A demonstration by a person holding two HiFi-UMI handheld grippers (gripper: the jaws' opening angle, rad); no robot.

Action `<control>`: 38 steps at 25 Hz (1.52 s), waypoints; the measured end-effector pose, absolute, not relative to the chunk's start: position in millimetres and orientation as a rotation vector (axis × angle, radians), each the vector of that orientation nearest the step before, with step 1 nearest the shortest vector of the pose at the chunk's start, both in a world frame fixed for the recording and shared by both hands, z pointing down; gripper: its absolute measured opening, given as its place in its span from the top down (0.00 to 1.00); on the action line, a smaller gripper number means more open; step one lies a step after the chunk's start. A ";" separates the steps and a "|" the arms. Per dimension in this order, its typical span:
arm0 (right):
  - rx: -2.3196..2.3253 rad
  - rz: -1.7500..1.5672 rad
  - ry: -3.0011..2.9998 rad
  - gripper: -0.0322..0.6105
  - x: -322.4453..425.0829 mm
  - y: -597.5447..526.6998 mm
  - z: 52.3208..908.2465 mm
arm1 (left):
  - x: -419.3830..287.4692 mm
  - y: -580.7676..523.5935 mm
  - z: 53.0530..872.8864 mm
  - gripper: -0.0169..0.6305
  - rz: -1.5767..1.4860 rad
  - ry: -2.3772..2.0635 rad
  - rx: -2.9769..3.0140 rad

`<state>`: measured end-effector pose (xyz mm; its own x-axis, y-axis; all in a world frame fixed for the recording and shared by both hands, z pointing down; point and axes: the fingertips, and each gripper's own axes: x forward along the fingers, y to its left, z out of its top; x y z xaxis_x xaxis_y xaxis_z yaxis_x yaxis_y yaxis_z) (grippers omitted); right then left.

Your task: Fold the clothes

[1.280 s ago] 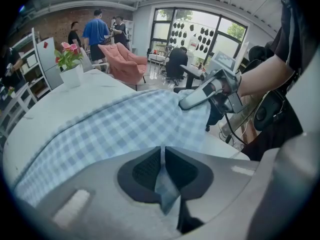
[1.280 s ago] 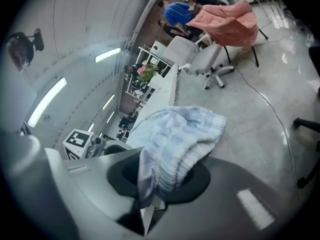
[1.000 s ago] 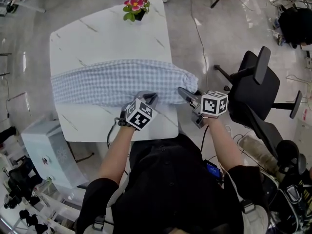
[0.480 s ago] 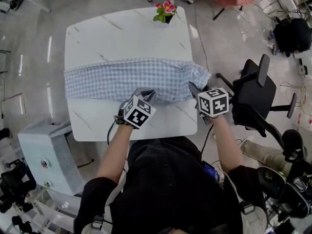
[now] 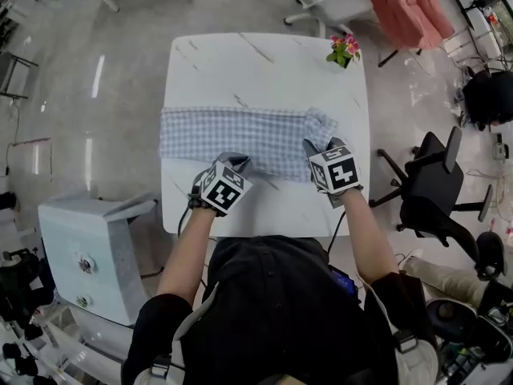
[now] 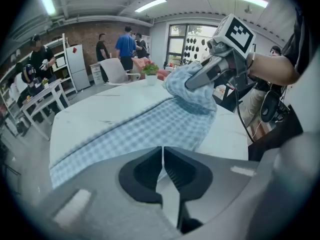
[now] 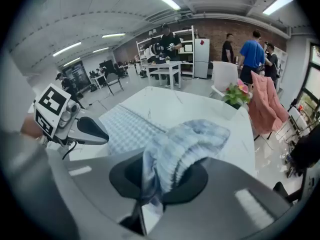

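A long blue-checked cloth [image 5: 240, 133] lies across the white table [image 5: 264, 62]. Its left end reaches the table's left edge. My left gripper [image 5: 239, 160] is at the cloth's near hem, left of the middle, its jaws shut with the hem at the tips [image 6: 163, 156]. My right gripper [image 5: 311, 146] is shut on the cloth's bunched right end [image 7: 185, 144]; its jaws have just been closing on that bunch. In the left gripper view the cloth [image 6: 150, 124] rises from the tabletop up to the right gripper [image 6: 192, 81].
A pot of pink flowers [image 5: 343, 49] stands at the table's far right corner. A black office chair [image 5: 433, 187] is right of the table and a white cabinet [image 5: 92, 243] is at the near left. A pink garment [image 5: 409, 10] hangs on a far chair. Several people stand in the background [image 6: 125, 46].
Both grippers have moved left along the table with the cloth. Its right end hung past the table's right edge; now it sits bunched on the tabletop in the right gripper.
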<state>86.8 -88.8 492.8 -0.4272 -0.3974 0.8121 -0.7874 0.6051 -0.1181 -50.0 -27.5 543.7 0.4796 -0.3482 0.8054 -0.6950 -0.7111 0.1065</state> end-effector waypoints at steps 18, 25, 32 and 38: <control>0.776 0.485 -1.807 0.81 -81.9 -80.1 591.9 | -190.6 1.6 549.2 0.94 1.050 -0.882 2.235; 0.743 0.469 -1.827 0.57 -119.0 -69.5 601.3 | -213.4 11.0 556.2 0.94 1.053 -0.880 2.206; 0.731 0.365 -1.908 0.56 -157.9 -73.7 579.1 | -223.0 9.7 555.9 0.94 1.022 -0.898 2.195; 0.704 0.322 -1.890 0.56 -175.1 -82.4 582.6 | -237.5 12.2 554.2 0.94 1.003 -0.924 2.173</control>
<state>-175.1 -82.4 582.6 -0.2817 -0.3236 0.9033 -0.6041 0.7913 0.0950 -237.5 12.2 554.2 0.4805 -0.3478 0.8051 -0.7738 -0.6001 0.2027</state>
